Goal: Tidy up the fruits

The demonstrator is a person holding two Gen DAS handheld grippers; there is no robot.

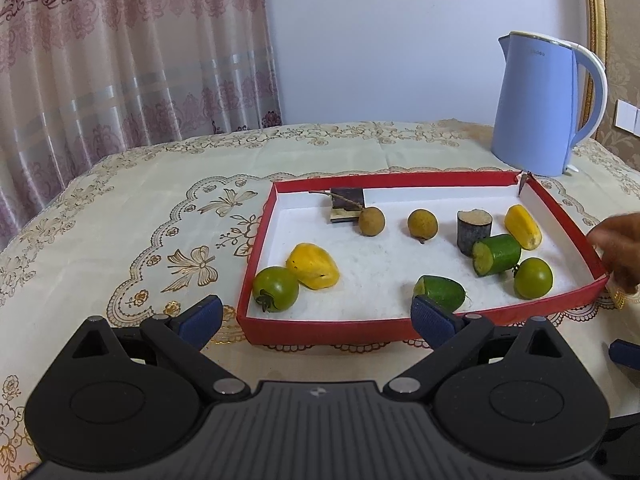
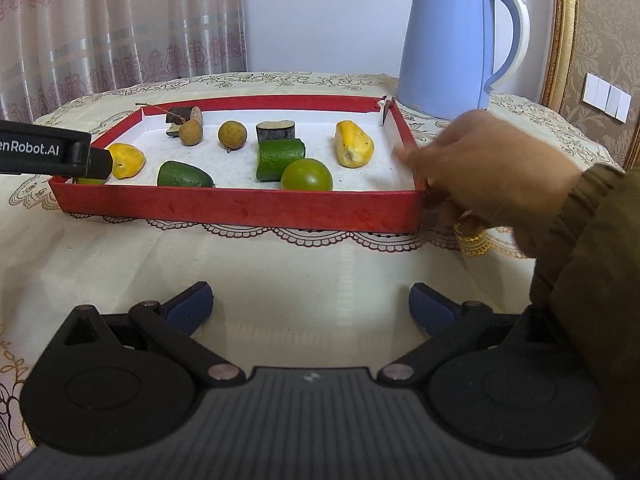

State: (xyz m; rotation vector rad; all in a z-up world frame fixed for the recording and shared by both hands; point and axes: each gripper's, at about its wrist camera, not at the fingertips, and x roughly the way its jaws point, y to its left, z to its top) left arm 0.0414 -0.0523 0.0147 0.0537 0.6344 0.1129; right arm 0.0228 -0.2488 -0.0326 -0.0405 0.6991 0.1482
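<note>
A red-walled tray (image 1: 320, 330) with a white floor holds the fruit. In it lie two green tomatoes (image 1: 276, 289) (image 1: 533, 278), two yellow pieces (image 1: 313, 266) (image 1: 523, 227), two brown longans (image 1: 371, 221) (image 1: 422, 223), two cucumber pieces (image 1: 496, 255) (image 1: 440, 292) and two dark cane chunks (image 1: 474, 232) (image 1: 347, 204). My left gripper (image 1: 316, 318) is open and empty at the tray's near wall. My right gripper (image 2: 312, 306) is open and empty over the cloth, short of the tray (image 2: 240, 206). A person's bare hand (image 2: 480, 168) touches the tray's right corner.
A blue electric kettle (image 2: 448, 40) stands behind the tray's far right corner. The table wears a cream embroidered cloth (image 1: 140, 220). Curtains (image 1: 120, 60) hang behind on the left. The left gripper's arm (image 2: 52, 152) reaches over the tray's left end in the right wrist view.
</note>
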